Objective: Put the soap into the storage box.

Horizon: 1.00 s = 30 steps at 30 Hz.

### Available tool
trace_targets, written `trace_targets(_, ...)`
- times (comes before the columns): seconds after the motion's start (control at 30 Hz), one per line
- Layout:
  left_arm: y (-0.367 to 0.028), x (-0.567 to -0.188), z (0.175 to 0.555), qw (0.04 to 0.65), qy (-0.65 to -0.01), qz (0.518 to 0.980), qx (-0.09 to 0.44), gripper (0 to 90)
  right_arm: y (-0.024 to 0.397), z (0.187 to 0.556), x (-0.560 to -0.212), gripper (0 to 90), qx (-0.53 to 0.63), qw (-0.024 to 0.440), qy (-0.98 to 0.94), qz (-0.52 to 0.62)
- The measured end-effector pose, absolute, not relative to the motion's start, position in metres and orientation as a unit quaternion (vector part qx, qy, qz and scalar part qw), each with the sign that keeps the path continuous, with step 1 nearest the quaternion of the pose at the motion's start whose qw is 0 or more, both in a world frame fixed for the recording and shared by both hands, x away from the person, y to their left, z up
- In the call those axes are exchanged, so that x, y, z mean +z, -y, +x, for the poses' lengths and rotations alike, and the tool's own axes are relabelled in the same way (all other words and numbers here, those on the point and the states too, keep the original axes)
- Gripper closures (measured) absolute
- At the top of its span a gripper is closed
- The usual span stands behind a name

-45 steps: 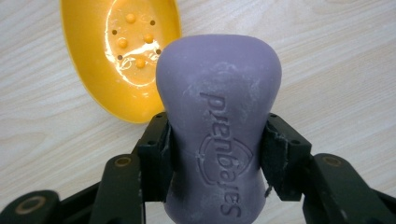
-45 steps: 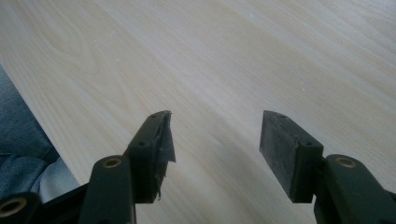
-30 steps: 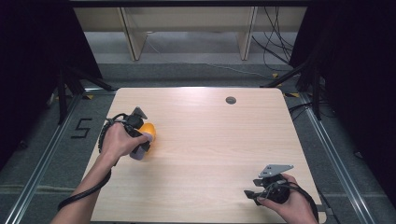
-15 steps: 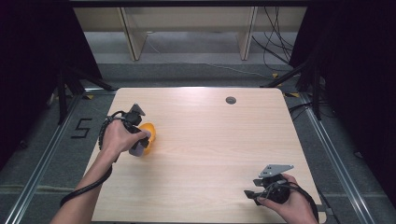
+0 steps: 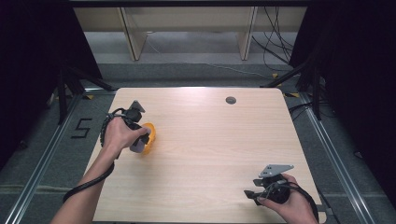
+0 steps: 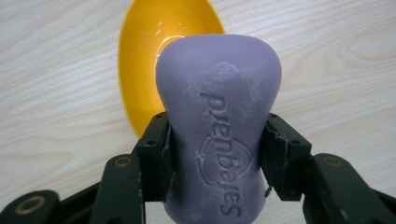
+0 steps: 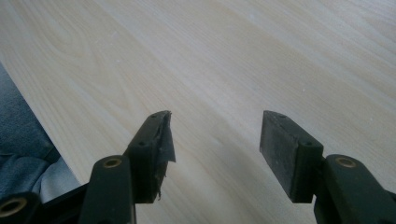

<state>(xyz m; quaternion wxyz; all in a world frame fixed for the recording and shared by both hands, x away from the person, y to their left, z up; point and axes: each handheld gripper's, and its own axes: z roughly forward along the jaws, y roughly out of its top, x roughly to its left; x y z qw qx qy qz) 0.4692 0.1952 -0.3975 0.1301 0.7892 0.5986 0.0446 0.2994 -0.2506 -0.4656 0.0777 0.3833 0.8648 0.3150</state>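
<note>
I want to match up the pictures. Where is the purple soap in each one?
High view: the purple soap sits left of middle, in the left claw, beside the yellow bowl.
Left gripper view: it is in the middle, pinched between both jaws, above the bowl.
Right gripper view: not in it.
Shared landmark: the wooden table.

My left gripper (image 5: 140, 140) sits over the left part of the worktop (image 5: 210, 154), about midway between its near and far edges. Clamped between its jaws is a bar of soap (image 6: 218, 126), standing on end. Directly behind the soap, on the worktop, lies a bowl (image 6: 154, 51), its rim partly hidden by the soap. My right gripper (image 5: 254, 193) rests at the near right corner, well apart from the left, with nothing between its jaws. A round grommet (image 5: 230, 100) sits near the far edge, right of centre.
</note>
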Motion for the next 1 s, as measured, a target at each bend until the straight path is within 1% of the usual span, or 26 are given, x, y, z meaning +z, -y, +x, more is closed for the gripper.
trace_targets(0.27, -0.195, -0.398, 0.474, 0.131, -0.603, 0.785, 0.056, 48.9, 0.251, 0.300, -0.466, 43.7, 0.316, 0.078, -0.865, 0.382)
trace_targets(1.0, -0.197, -0.406, 0.489, 0.121, -0.614, 0.777, 0.062, 48.9, 0.251, 0.299, -0.466, 43.7, 0.315, 0.076, -0.865, 0.383)
